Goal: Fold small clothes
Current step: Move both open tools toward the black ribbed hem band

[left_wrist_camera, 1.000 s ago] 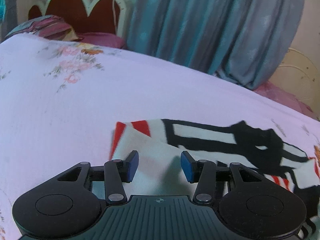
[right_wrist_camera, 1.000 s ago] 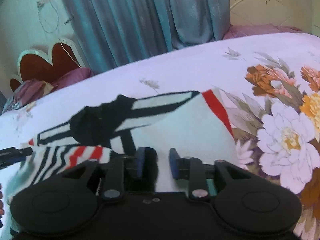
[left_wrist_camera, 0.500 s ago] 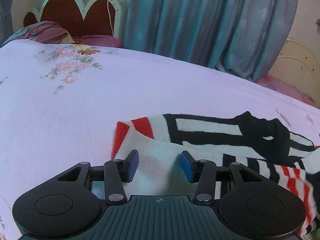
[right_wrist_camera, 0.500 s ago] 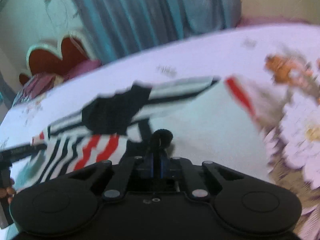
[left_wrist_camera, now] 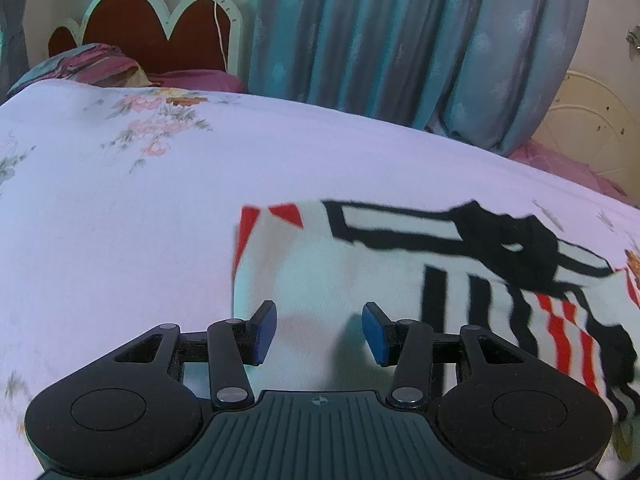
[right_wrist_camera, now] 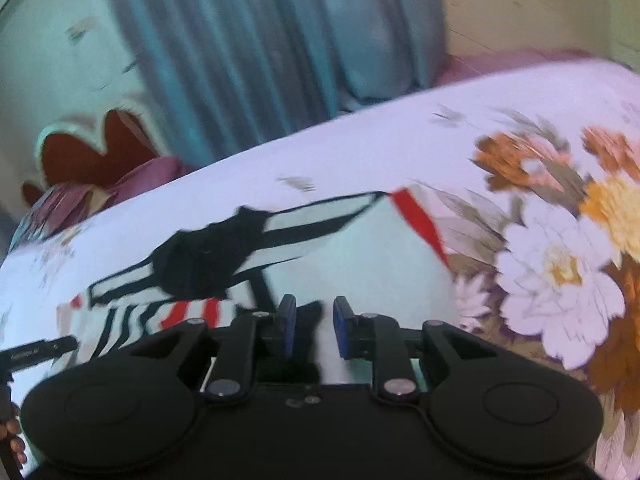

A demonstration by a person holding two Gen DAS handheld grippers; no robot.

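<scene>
A small white garment (left_wrist_camera: pixel 332 276) with black and red stripes and a black collar lies partly folded on the bed. It also shows in the right wrist view (right_wrist_camera: pixel 360 256). My left gripper (left_wrist_camera: pixel 319 333) is open and empty, low over the garment's white left part. My right gripper (right_wrist_camera: pixel 314 330) is open with a narrow gap, empty, over the garment's near edge. The right wrist view is blurred by motion.
The bed has a pale floral sheet (left_wrist_camera: pixel 120 208) with large flowers (right_wrist_camera: pixel 560 272) at the right. A scalloped headboard (left_wrist_camera: pixel 160 28) and pillows (left_wrist_camera: pixel 92 68) stand at the far end. Blue curtains (left_wrist_camera: pixel 400 40) hang behind the bed.
My right gripper shut on a black part of the garment half a second ago, and now stands open with nothing in it. The left gripper stayed open and shifted slightly over the garment.
</scene>
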